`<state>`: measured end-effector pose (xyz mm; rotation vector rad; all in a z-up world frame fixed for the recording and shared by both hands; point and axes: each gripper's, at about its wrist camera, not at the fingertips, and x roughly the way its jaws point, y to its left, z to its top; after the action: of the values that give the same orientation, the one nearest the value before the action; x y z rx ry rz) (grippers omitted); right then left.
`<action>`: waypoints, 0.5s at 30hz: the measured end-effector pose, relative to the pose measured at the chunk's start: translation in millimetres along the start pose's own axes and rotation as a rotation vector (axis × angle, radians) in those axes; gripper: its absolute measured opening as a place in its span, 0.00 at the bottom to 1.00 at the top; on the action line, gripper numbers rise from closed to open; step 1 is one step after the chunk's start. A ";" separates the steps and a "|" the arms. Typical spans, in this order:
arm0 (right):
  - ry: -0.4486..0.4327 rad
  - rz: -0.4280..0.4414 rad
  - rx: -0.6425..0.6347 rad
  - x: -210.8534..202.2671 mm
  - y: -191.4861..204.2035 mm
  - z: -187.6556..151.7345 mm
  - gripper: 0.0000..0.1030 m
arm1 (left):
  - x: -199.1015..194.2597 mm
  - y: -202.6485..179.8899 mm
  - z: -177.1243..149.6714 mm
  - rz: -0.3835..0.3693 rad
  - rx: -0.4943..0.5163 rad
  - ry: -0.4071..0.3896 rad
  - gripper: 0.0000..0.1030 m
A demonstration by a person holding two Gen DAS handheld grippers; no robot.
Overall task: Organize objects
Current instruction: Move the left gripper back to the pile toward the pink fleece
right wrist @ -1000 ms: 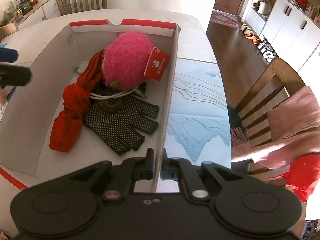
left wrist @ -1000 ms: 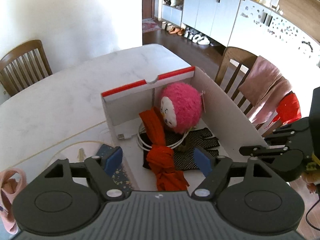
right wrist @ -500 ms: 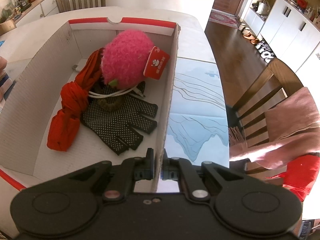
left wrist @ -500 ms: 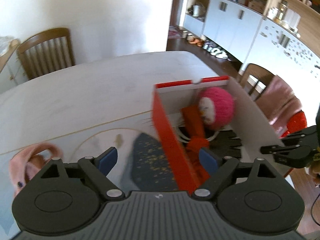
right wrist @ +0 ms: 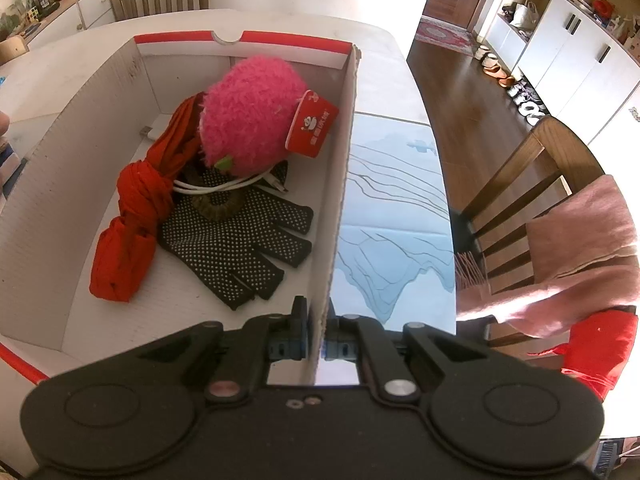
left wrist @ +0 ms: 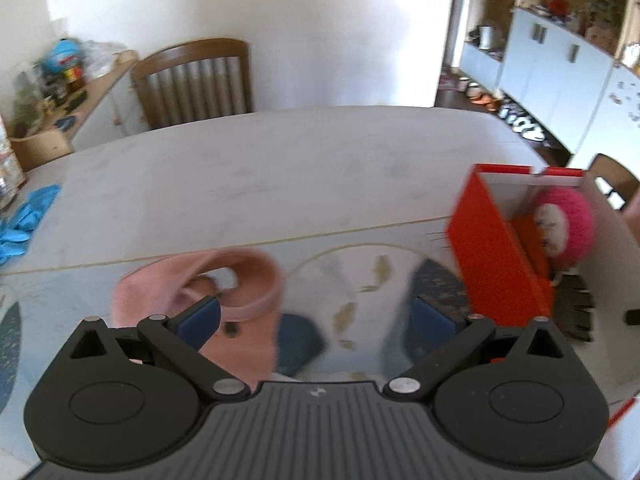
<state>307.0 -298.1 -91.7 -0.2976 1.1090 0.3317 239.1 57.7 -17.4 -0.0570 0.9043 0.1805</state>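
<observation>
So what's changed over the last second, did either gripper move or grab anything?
The left gripper, open and empty, swung left from over the box to the pink cloth on the table. The right gripper stays shut on the box wall; contents unmoved.

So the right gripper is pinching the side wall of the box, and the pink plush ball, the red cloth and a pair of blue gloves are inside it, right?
Almost. The gloves in the box are black with white dots, not blue; the right wrist view shows this. The rest holds: the right gripper is shut on the box's side wall, and the plush ball and red cloth lie inside.
</observation>
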 end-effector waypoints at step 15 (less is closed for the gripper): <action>0.009 -0.008 -0.005 2.9 1.0 -0.1 0.06 | 47.9 30.0 -14.3 0.209 0.088 0.050 1.00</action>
<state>307.7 -296.9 -94.4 -0.3079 1.1160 0.3264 251.6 91.7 -63.1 0.1153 0.9668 0.3344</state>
